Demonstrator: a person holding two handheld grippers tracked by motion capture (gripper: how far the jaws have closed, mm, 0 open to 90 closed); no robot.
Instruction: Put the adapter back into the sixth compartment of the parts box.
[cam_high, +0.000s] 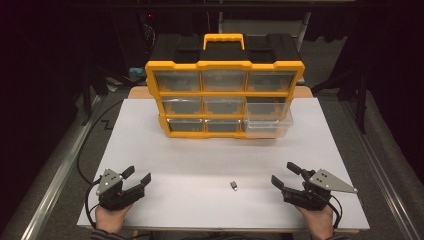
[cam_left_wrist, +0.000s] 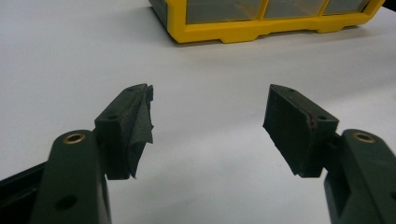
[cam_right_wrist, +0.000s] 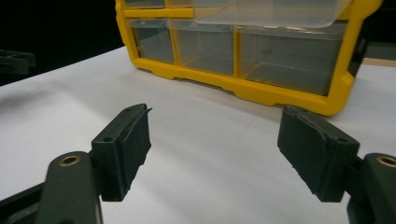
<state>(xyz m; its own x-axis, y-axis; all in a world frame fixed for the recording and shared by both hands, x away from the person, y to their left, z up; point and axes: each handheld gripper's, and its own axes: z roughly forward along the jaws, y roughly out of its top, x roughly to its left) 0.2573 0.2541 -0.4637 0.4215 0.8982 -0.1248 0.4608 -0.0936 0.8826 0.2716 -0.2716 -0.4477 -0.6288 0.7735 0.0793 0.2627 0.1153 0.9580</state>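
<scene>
A yellow and black drawer organizer (cam_high: 223, 95) with clear drawers stands upright at the far middle of the white table (cam_high: 200, 150). Two drawers on its right side (cam_high: 267, 117) are pulled partly out. A small dark part (cam_high: 233, 185) lies on the table near the front, between the two hands. My left gripper (cam_high: 137, 178) rests open at the front left, jaws wide apart with nothing between them (cam_left_wrist: 208, 121). My right gripper (cam_high: 284, 175) rests open at the front right, also holding nothing (cam_right_wrist: 215, 144). The organizer's base (cam_left_wrist: 261, 28) and its lower drawers (cam_right_wrist: 243, 51) lie ahead of the jaws.
The table's front edge runs just under both hands. Dark floor, stand legs and a cable (cam_high: 87, 145) surround the table on the left. Bare white surface lies between the organizer and the grippers.
</scene>
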